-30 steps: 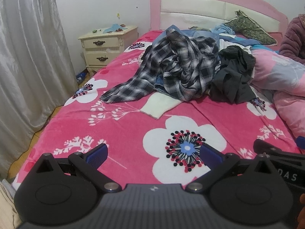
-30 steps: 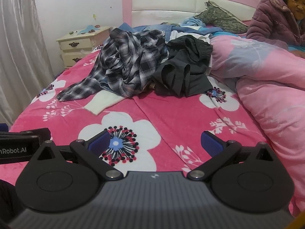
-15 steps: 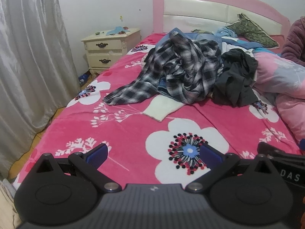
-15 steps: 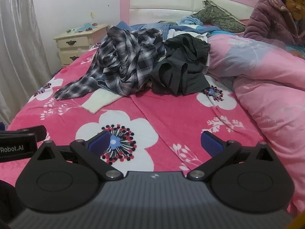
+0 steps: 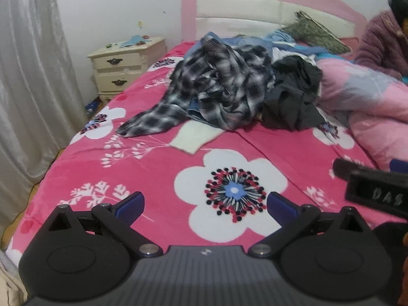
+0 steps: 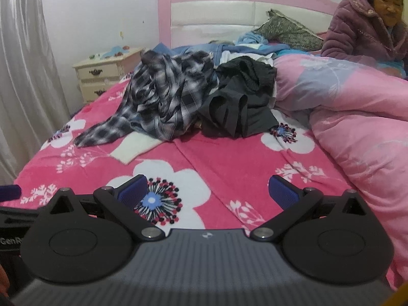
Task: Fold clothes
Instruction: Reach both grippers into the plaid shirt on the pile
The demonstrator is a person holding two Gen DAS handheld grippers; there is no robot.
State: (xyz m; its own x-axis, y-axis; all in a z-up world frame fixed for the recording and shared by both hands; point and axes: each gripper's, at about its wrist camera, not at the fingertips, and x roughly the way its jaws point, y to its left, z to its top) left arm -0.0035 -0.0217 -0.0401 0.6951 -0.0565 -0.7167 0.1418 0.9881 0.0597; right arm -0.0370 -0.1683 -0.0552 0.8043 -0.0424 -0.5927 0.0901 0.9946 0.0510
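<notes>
A heap of clothes lies mid-bed: a black-and-white plaid shirt (image 5: 224,89) (image 6: 165,99), a dark grey garment (image 5: 293,102) (image 6: 242,104) to its right, a cream piece (image 5: 193,137) (image 6: 135,148) poking out in front, and blue clothes (image 5: 285,40) behind. My left gripper (image 5: 205,205) is open and empty, low over the pink floral bedspread (image 5: 114,178), well short of the heap. My right gripper (image 6: 207,191) is open and empty, also short of the heap. Each gripper shows at the edge of the other's view.
A pink quilt (image 6: 357,117) fills the bed's right side. A person in a purple robe (image 6: 364,33) sits at the far right. A cream nightstand (image 5: 125,66) and grey curtain (image 5: 30,76) stand left. A pink headboard (image 6: 242,7) and patterned pillow (image 6: 288,30) are behind.
Both grippers have moved a little forward toward the heap and tilted up. Their jaws stay open. The clothes have not moved.
</notes>
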